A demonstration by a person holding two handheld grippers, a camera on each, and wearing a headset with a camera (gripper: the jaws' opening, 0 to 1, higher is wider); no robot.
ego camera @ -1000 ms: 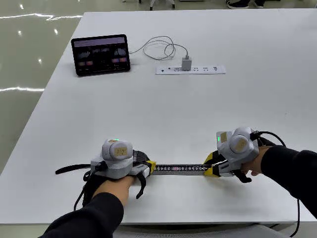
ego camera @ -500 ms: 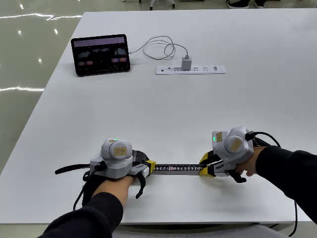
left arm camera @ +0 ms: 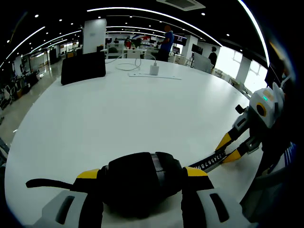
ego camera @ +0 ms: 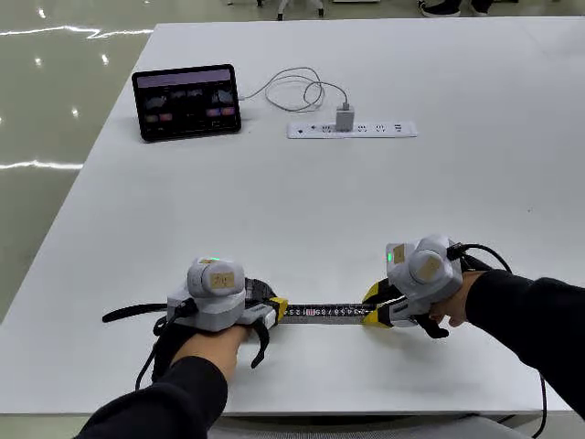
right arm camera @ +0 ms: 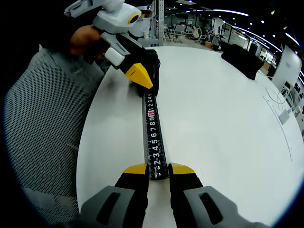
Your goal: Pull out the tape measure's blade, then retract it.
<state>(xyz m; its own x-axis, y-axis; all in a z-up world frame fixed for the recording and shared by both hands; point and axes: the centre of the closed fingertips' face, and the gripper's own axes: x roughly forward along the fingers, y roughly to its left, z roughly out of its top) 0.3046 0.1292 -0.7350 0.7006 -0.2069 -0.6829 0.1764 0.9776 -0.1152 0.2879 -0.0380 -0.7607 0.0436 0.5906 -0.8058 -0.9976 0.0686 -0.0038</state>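
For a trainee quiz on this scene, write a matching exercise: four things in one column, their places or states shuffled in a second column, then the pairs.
1. tape measure case
2. blade
3. tablet
4. charger

A. plugged into the power strip
B. stretched from the case to the right gripper
C. screen lit, near the table's far left edge
D. clamped in the left gripper's jaws

Pairs: 1-D, 2-B, 3-C, 4-A.
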